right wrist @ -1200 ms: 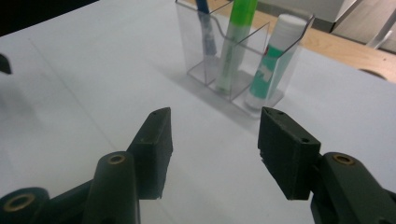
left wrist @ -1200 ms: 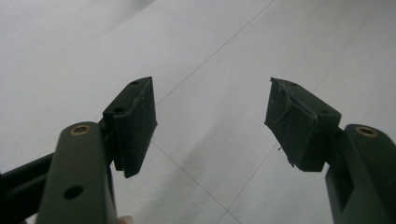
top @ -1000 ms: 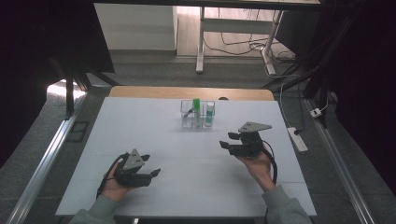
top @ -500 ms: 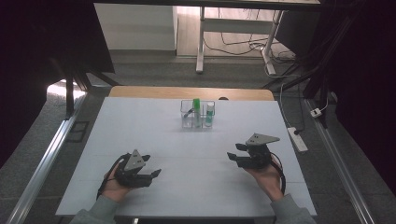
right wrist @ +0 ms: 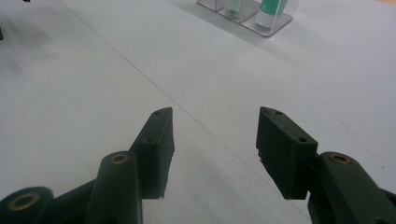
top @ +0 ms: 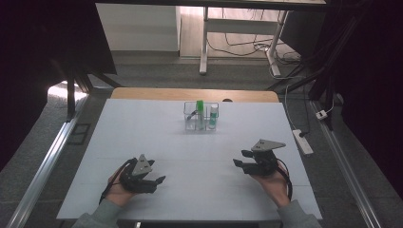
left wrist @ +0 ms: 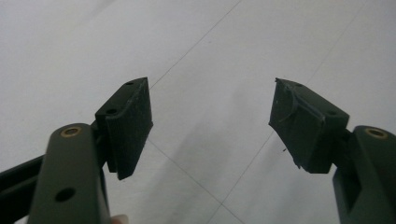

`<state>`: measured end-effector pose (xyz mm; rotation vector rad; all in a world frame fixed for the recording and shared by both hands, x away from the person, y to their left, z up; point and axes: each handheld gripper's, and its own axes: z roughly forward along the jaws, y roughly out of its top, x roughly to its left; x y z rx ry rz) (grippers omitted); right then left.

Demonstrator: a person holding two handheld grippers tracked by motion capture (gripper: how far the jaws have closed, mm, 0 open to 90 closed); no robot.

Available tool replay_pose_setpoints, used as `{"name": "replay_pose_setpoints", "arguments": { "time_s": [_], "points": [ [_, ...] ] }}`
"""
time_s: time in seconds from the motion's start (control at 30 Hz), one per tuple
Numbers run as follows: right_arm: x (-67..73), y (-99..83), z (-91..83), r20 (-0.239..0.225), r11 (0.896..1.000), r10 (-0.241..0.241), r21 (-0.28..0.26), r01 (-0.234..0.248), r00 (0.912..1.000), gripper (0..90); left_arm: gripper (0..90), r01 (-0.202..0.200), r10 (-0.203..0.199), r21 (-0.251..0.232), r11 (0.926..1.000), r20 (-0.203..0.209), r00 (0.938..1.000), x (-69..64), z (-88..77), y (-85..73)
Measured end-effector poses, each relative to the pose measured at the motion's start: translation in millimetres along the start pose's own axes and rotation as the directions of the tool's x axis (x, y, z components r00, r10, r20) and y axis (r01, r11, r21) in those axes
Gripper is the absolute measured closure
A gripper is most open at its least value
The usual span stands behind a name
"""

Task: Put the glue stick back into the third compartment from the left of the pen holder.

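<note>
On the near table edge, left gripper [top: 160,179] and right gripper [top: 239,158] rest spread, empty; left jaws just widened. Clear organizer [top: 201,117] with green tubes stands well apart, centre-far. Nothing grasped yet; reach remains.

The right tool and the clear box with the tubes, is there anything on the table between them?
No. In the high view, bare white table lies between the right tool and the box.
</note>
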<state>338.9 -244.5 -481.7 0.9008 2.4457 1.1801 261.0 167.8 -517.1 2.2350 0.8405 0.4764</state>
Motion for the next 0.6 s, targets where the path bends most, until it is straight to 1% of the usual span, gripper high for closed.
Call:
{"name": "replay_pose_setpoints", "arguments": {
  "time_s": [0.2,0.43,0.6],
  "points": [
    [0.6,-0.7,1.2,0.000,1.000,-0.009,0.010,0.009,1.0000,46.6,29.3,-0.004,0.004,0.003,1.0000,-0.001,1.0000,-0.5,0.4,0.2],
    [1.0,-2.1,4.2,-0.011,1.000,-0.013,0.020,0.013,0.9999,46.4,28.9,0.005,-0.005,-0.002,1.0000,-0.005,1.0000,0.7,-0.1,0.0],
    [2.4,-1.9,4.3,-0.011,0.999,-0.020,0.025,0.021,0.9997,46.3,28.8,0.002,-0.002,0.004,1.0000,-0.005,1.0000,0.1,1.2,0.6]
  ]
}}
